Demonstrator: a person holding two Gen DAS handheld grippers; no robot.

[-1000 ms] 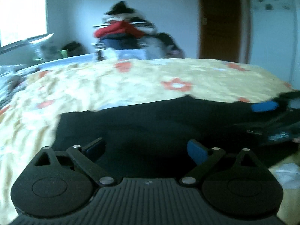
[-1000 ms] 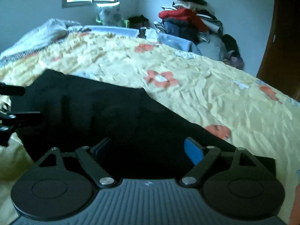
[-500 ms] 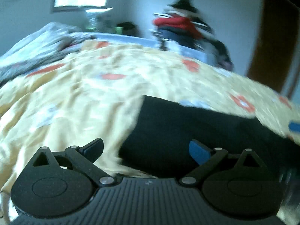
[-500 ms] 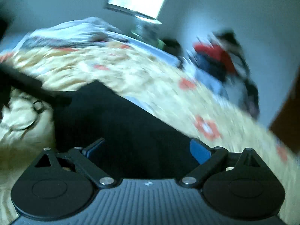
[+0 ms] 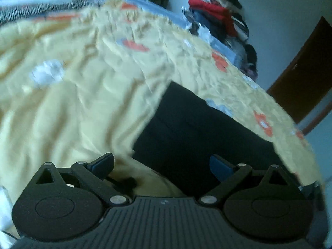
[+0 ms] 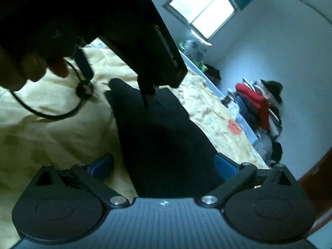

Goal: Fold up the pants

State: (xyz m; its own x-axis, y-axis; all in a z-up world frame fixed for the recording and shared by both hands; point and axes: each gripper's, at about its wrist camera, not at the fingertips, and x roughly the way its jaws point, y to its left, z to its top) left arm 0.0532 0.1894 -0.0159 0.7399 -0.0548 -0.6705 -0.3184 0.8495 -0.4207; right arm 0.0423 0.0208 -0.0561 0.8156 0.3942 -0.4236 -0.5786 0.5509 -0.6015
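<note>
Black pants point(image 5: 199, 132) lie flat on a yellow flowered bedspread point(image 5: 72, 95). In the left wrist view my left gripper point(image 5: 161, 164) is open and empty, over the pants' near left corner. In the right wrist view the pants point(image 6: 164, 145) run away from the camera. My right gripper point(image 6: 164, 164) is open and empty above their near end. The left gripper's black body point(image 6: 145, 41) and the hand holding it fill the upper left of that view, over the pants' far end.
A pile of clothes point(image 5: 220, 20) with a red garment stands beyond the bed's far side. A brown door point(image 5: 307, 70) is at the right. A window point(image 6: 203, 10) is in the far wall. A black cable point(image 6: 51, 114) hangs over the bedspread.
Both cameras have swung and tilted. The left gripper has moved toward the pants' left end. The left gripper's body now fills the upper left of the right wrist view. Both stay open.
</note>
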